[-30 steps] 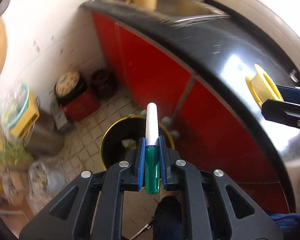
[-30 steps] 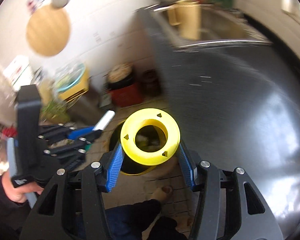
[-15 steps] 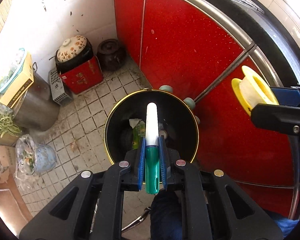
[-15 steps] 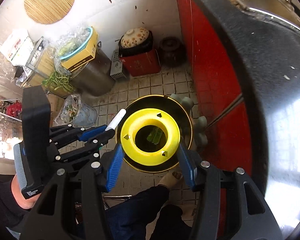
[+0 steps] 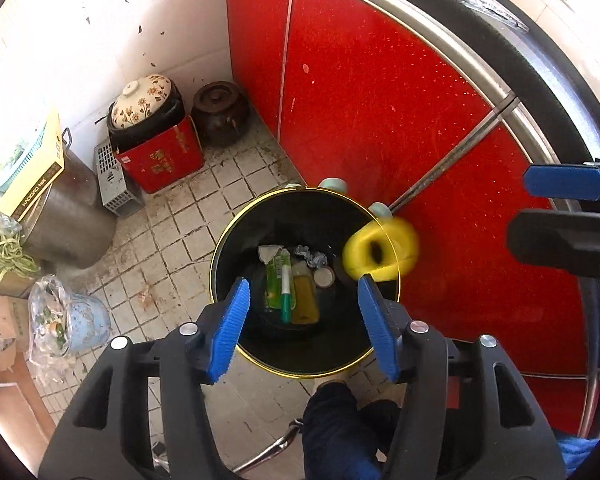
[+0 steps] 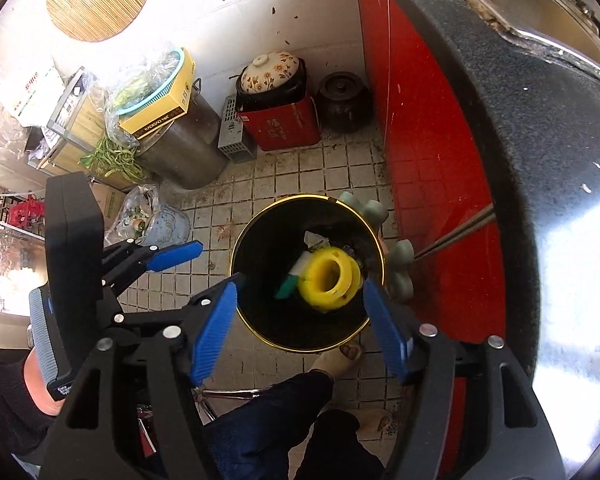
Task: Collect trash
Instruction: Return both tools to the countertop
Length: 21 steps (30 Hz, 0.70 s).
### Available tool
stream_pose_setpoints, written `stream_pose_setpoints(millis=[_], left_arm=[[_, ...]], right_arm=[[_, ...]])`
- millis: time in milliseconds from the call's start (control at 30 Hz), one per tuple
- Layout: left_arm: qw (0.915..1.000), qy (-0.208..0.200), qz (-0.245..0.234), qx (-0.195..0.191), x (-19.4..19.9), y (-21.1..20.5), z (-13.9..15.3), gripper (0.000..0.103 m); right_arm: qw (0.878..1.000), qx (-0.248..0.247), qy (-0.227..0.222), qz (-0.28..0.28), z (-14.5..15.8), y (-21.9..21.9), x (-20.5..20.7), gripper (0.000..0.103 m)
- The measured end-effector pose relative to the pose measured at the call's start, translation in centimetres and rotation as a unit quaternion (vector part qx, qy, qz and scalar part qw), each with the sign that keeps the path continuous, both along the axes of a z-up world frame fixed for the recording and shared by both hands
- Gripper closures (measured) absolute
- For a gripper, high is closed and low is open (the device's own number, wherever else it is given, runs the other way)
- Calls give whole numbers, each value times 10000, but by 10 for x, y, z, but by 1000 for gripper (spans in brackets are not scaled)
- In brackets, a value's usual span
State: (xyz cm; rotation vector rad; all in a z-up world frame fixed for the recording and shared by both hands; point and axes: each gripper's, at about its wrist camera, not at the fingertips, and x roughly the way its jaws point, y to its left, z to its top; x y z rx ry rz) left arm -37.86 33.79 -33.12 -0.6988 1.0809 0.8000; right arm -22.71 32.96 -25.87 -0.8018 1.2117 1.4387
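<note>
Two grippers are held above a black bin with a gold rim, which stands on the tiled floor just beside the red cabinet doors. The left gripper is seen with its blue pads spread wide and still opening, and nothing is pinched between them. The green and white marker is seen well below that claw, inside the bin, lying among a green wrapper, a yellowish flat piece, crumpled paper and a small round lid. In the left wrist view it is framed by the gap between the two pads but touched by neither.

The right gripper is likewise shown with its jaws parted and opening, empty. The yellow spool is caught blurred below and ahead of its pads, clear of both, over the mouth of the bin. In the left wrist view the same spool appears at the bin's right rim; whether it has touched anything cannot be told. The marker is partly covered by the spool in the right wrist view.

A dark trouser leg and a foot in a sandal are seen beside the bin. The left gripper is visible at the left of the right wrist view, held by a hand.
</note>
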Motion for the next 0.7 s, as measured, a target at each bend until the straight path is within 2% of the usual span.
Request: stream_pose_setpoints(millis=[133,200,267,400,467,533,600,633,700], left_arm=[[9998,146,-79,123,0,-8,13,28],[9994,161,-138,274,2,-14,29,17],[9986,140,-211,467,8,-21,49,11],[9954,36,-538,794,36,-42,91,7],[9923,-72,-829,916,61,-56,109,7],[9881,-190,-1214,929,90,-72,121,7],[9796,-362,-1738,941,128,-95,134,7],[9742,-434,-1992,970,146,-105,140,7],[9574,-572,-2621,1068,186,-134,153,7]], right_arm=[[9998,147,-1,-151,21,-12,9,31],[9993,274,-17,-264,36,-24,20,25],[9979,442,-30,-463,57,-45,37,22],[9910,828,-314,-1003,99,-99,79,17],[9826,998,-558,-1466,118,-138,108,15],[9728,1062,-651,-1952,128,-175,134,15],[9596,1114,-731,-2477,138,-214,162,15],[9502,1130,-849,-2776,142,-237,176,15],[9332,1131,-1077,-3237,150,-276,196,15]])
